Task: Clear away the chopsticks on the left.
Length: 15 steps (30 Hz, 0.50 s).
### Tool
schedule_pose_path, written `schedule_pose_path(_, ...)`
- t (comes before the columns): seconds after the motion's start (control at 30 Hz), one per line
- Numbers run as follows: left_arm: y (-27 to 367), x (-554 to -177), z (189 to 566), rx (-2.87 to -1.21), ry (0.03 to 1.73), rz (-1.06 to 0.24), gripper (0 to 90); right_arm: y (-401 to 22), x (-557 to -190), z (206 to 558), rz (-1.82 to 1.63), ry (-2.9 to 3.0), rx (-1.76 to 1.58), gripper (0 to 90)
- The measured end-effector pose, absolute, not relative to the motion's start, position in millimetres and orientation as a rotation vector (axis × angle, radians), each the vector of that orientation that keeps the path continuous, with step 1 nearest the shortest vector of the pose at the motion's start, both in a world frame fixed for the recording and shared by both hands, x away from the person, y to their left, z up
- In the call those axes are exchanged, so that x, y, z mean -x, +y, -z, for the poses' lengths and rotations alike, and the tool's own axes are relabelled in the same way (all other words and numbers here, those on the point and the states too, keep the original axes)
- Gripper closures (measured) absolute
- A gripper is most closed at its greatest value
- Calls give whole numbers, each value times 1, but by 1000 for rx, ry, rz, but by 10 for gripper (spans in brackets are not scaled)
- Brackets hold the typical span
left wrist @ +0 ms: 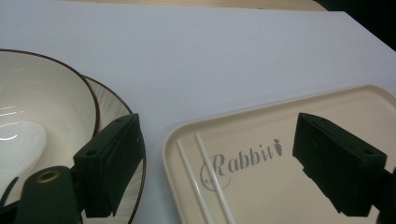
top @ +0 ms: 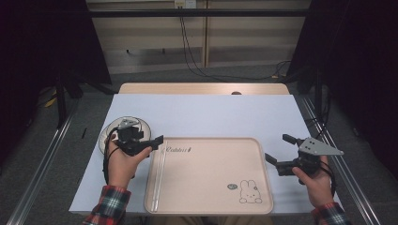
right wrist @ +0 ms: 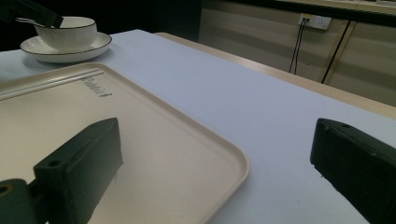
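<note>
— White sheeting covers the table, and on it sits our beige tray with the two chopsticks lying side by side along its left edge.

— And the bowl?

— On its plate, just left of the tray, off it. Our left gripper hovers between plate and tray, jaws apart, holding nothing.

— The right gripper?

— Jaws spread wide too, empty, past the tray's right rim.

— So we judge the chopsticks are placed, while bowl and plate have yet to be moved onto the tray, if that is the aim.
</note>
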State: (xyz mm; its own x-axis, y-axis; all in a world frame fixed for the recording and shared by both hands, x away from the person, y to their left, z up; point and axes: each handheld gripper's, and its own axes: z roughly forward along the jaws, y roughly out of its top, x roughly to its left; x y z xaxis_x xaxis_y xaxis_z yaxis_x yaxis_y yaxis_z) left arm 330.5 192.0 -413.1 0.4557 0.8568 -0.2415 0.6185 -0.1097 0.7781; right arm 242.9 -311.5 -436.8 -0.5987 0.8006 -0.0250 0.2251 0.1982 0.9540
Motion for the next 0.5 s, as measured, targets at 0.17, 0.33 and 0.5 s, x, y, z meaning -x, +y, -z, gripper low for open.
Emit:
schedule_pose_path(0.17,198,-328,413,-1831,1255,-331,158,-309,-245,438,-1407,1952,-950,14)
schedule_pose_path(0.33,204,-325,413,-1825,1258,-328,157,-309,-245,438,-1406,1958,-944,14)
schedule_pose_path(0.5,207,-323,410,-1836,1254,-324,156,-310,-244,438,-1409,1954,-947,14)
